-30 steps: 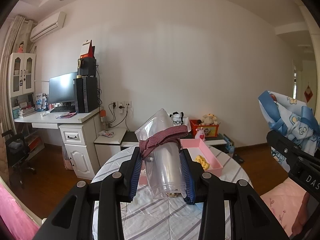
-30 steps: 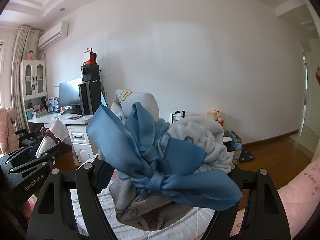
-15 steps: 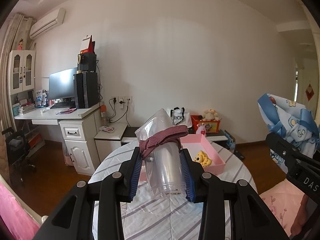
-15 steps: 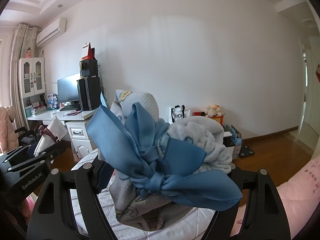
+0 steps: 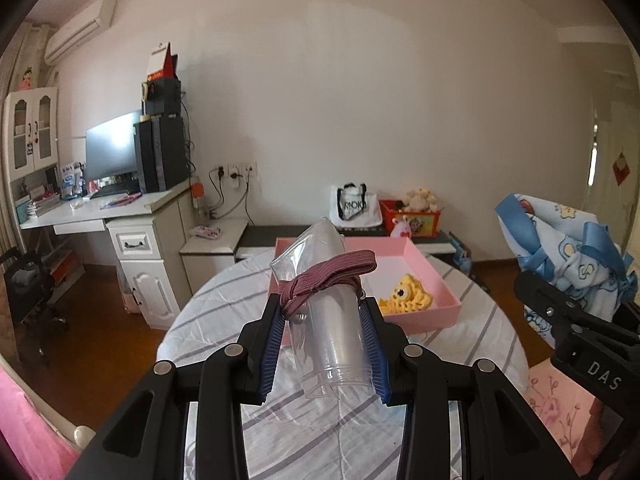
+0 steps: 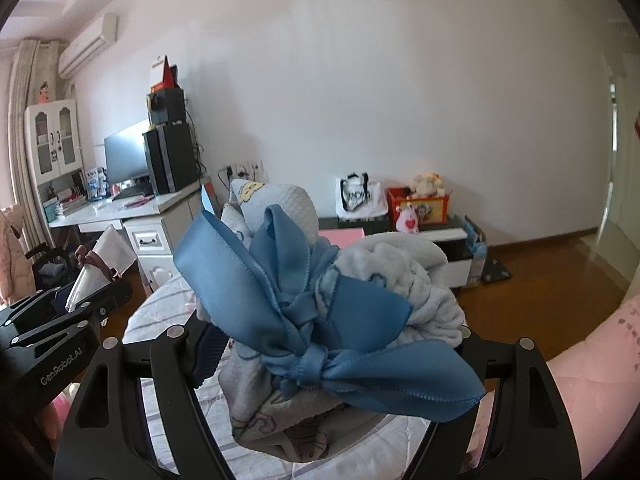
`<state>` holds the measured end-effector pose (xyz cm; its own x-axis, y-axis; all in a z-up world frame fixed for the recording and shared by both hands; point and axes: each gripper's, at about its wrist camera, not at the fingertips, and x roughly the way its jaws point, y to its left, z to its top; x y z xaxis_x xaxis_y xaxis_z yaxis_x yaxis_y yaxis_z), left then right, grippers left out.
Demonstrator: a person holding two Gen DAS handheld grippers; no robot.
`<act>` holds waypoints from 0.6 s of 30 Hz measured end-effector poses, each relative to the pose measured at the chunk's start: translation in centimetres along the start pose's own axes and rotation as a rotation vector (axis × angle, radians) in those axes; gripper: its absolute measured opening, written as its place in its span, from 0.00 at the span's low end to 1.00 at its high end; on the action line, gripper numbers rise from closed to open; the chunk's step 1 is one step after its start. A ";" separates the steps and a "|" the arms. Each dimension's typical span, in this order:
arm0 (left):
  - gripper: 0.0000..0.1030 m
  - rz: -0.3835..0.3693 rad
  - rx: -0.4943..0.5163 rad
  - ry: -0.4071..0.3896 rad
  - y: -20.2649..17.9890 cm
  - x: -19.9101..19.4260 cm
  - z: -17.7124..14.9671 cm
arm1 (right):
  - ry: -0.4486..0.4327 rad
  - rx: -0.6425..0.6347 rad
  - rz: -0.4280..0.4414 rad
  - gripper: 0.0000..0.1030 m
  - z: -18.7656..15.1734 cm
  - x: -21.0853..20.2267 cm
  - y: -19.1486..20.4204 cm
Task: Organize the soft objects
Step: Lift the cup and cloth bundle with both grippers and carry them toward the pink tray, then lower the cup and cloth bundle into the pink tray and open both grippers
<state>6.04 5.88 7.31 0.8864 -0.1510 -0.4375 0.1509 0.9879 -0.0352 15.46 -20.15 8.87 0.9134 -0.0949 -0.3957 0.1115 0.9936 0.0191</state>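
Between the blue-ribbed pads of the left gripper [image 5: 324, 344] sits a clear plastic cup [image 5: 328, 320], clamped on both sides and tilted so its crumpled mouth points forward and up. A maroon striped band [image 5: 326, 282] is knotted around the cup's upper part, just ahead of the fingertips. Whether anything soft lies inside the cup cannot be told; its clear wall shows nothing definite.

Ahead of that gripper, on the round table with the striped cloth [image 5: 224, 312], lies a pink tray [image 5: 424, 280]. It holds one thing in view: a yellow crocheted toy [image 5: 406, 300] toward its near right part, with bare pink floor beside it.

Further right, the right gripper [image 6: 340, 356] is clenched around a blue-and-white baby blanket bundle [image 6: 400, 280] tied with a wide blue satin ribbon [image 6: 320, 312]; the bundle bulges well past both fingers and hides the fingertips.

The step in hand looks like carrying both items to the tray. To do it well, each load should probably come down over the bare tray floor, clear of the toy. The cup needs only a light squeeze, as its thin wall already buckles. The bundle is bulky and may overhang the tray's low wall, so it should be set down centred before the fingers part.
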 end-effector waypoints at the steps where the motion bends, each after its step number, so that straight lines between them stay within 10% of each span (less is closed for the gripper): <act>1: 0.34 -0.002 0.002 0.010 -0.1 0.8 0.3 | 0.008 0.003 -0.002 0.73 -0.1 0.6 -0.1; 18: 0.34 0.009 -0.004 0.177 -0.4 17.9 9.3 | 0.134 0.060 -0.016 0.73 1.3 12.0 -1.7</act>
<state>25.85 2.46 7.83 0.7969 -0.1344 -0.5890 0.1414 0.9894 -0.0344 26.71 -23.09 5.33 0.8513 -0.0978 -0.5155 0.1524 0.9862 0.0646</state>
